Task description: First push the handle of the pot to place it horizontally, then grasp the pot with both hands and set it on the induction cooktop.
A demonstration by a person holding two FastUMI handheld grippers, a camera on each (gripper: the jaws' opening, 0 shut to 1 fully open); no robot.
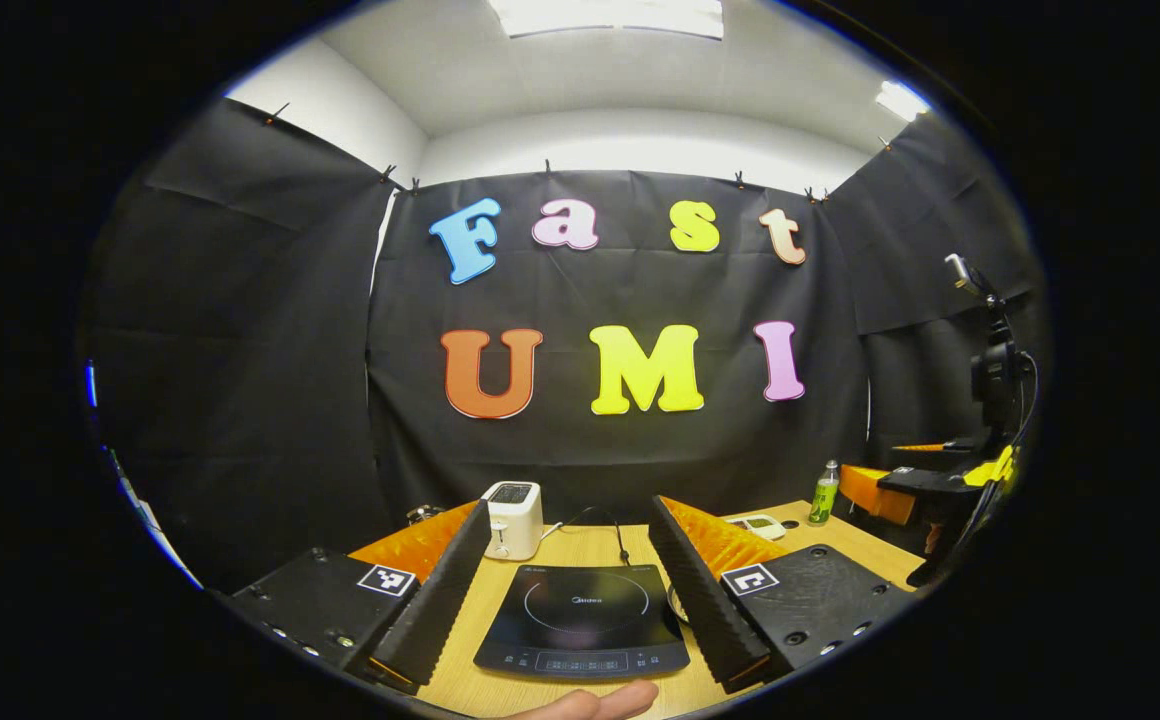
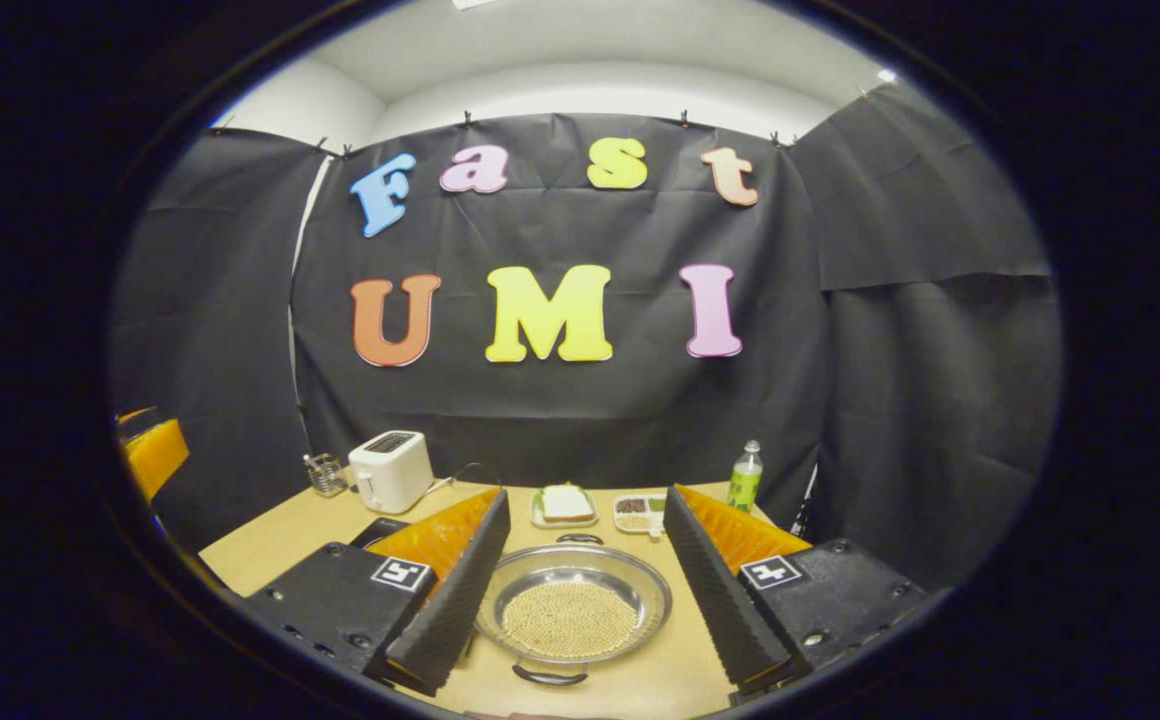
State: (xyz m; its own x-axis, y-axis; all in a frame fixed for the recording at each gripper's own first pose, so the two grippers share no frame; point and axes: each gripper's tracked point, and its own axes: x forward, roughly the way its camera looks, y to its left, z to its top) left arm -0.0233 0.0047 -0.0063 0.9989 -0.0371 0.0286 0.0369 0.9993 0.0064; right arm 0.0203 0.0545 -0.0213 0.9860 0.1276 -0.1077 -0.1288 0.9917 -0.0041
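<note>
Fingers of the left gripper [image 1: 580, 590] stand wide apart at the bottom of the left gripper view, black ridged pads with orange backs, holding nothing. Between them, low in the frame, lies the black induction cooktop [image 1: 582, 620] on the wooden table [image 1: 580, 548]. A fingertip [image 1: 595, 703] shows at the very bottom edge, just below the cooktop. Farther up the table a white toaster [image 1: 512, 520] stands left of centre, its cord trailing right. A green bottle [image 1: 824, 492] stands at the right, and beyond it the other gripper [image 1: 925, 480], orange and black, hangs at the right edge of the frame.

The right gripper [image 2: 580, 585] is likewise spread wide and empty in the right gripper view. Between its fingers sits the pot [image 2: 572, 605], a shallow metal pan with pale grains in it, one dark handle [image 2: 548, 676] at its lower rim and another at the upper rim. Above the pot a plate with a slice of bread [image 2: 566, 505] and a small divided tray [image 2: 638, 512] rest near the table's far edge. The toaster is at centre left, a wire holder [image 2: 324, 474] just left of it, the bottle right of centre. Black cloth hangs on all sides under a white ceiling.
</note>
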